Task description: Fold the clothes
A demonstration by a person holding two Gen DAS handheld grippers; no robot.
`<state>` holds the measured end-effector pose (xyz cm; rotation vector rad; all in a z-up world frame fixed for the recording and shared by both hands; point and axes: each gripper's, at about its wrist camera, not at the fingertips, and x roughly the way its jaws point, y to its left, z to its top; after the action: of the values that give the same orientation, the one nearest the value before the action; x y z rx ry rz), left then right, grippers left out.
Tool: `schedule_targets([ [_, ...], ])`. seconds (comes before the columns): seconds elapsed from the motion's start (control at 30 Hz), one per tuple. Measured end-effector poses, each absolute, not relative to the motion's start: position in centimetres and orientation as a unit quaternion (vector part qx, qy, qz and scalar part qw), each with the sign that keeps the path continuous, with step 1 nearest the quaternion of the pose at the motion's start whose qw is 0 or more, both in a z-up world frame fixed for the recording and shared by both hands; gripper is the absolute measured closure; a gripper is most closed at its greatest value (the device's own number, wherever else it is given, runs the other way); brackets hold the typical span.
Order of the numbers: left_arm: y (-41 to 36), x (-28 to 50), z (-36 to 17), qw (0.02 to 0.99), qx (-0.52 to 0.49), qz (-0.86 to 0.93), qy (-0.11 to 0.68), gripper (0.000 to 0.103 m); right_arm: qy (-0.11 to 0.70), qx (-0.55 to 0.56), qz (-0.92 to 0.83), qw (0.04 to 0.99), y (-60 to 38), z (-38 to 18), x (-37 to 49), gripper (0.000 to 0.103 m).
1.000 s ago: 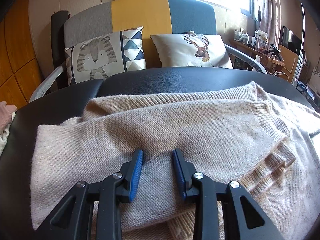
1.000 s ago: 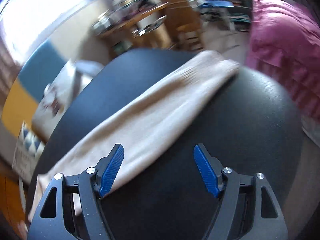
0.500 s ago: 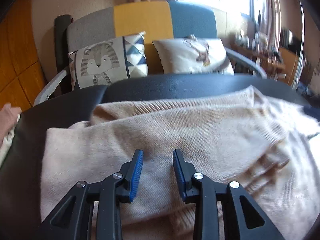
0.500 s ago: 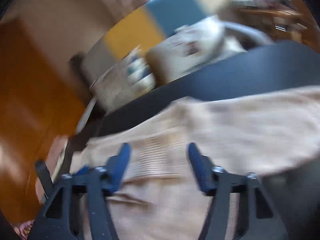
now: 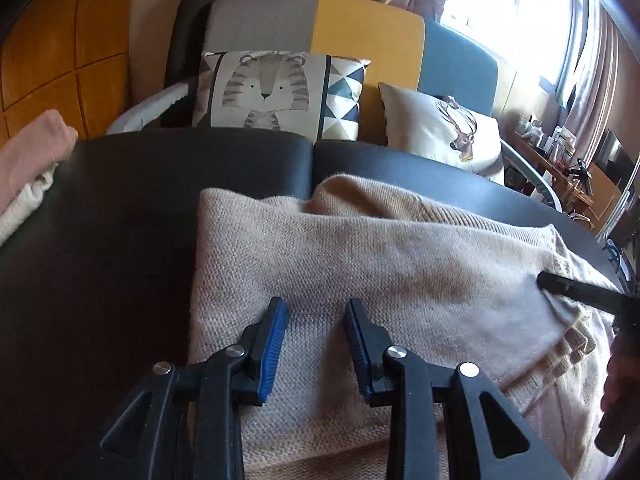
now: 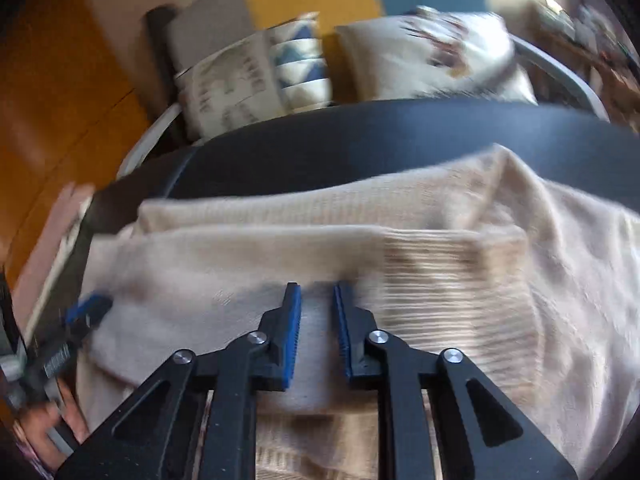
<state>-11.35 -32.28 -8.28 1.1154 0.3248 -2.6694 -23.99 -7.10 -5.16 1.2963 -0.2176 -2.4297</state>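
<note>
A beige knitted sweater (image 5: 400,264) lies folded on the black padded table (image 5: 120,200), one sleeve with a ribbed cuff (image 6: 452,280) laid across its body. My left gripper (image 5: 316,312) rests on the top layer near the sweater's left edge. Its jaws stand partly apart with flat knit between them. In the right wrist view my right gripper (image 6: 316,296) straddles the near edge of the sleeve layer. Its jaws are closing, with fabric between the pads. One of its fingers (image 5: 580,292) pokes into the knit at the right of the left wrist view, where the fabric puckers.
A sofa with a tiger cushion (image 5: 272,92) and a deer cushion (image 5: 444,132) stands behind the table. Pink and white folded clothes (image 5: 28,160) lie at the table's left end. A person's hand (image 5: 620,380) is at the right edge. A cluttered desk (image 5: 560,152) stands far right.
My right gripper swung from the outstretched sleeve back over the folded sweater, and its jaws narrowed. The sleeve now lies across the body. My left gripper slid left along the sweater.
</note>
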Motion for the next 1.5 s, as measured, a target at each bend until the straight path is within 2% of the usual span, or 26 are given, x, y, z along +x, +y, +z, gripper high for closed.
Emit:
schedule_targets([
  [0.1,-31.7,-11.5,-8.5,0.124,0.383,-0.911,0.094,0.072,-0.086,0.439,-0.867,0.222,-8.9,-4.0,-23.0,0.083],
  [0.27,-31.7,-11.4,-8.5,0.122,0.38,-0.912,0.099,0.072,-0.002,0.427,-0.838,0.34,-17.7,-5.9,-20.1,0.083],
  [0.37,-32.0,-11.0,-8.6,0.116,0.377,-0.912,0.109,0.072,0.009,0.44,-0.834,0.333,-19.6,-7.6,-20.6,0.083],
  [0.5,-31.9,-11.0,-8.6,0.115,0.377,-0.913,0.108,0.072,0.004,0.447,-0.834,0.325,-20.2,-8.9,-21.3,0.092],
  [0.9,-31.8,-11.0,-8.7,0.114,0.375,-0.914,0.107,0.072,-0.044,0.417,-0.879,0.226,-12.4,-7.9,-23.5,0.091],
  [1.03,-31.6,-11.1,-8.7,0.117,0.375,-0.914,0.103,0.072,-0.036,0.414,-0.873,0.253,-10.5,-7.0,-21.4,0.091],
  [1.17,-31.6,-11.1,-8.7,0.118,0.376,-0.914,0.1,0.072,-0.039,0.44,-0.872,0.211,-6.9,-8.7,-21.6,0.091],
  [1.27,-31.5,-11.1,-8.7,0.12,0.376,-0.914,0.097,0.072,-0.082,0.449,-0.871,0.183,-2.7,-9.9,-22.2,0.092],
  [1.33,-31.4,-11.1,-8.7,0.121,0.377,-0.914,0.094,0.072,-0.09,0.444,-0.878,0.154,-0.4,-9.5,-22.0,0.089],
  [1.43,-31.4,-11.1,-8.7,0.122,0.377,-0.913,0.092,0.072,-0.143,0.42,-0.885,0.141,5.0,-8.7,-21.4,0.089],
  [1.5,-31.4,-11.2,-8.7,0.122,0.377,-0.913,0.092,0.072,-0.167,0.409,-0.892,0.099,9.8,-8.3,-21.0,0.089],
])
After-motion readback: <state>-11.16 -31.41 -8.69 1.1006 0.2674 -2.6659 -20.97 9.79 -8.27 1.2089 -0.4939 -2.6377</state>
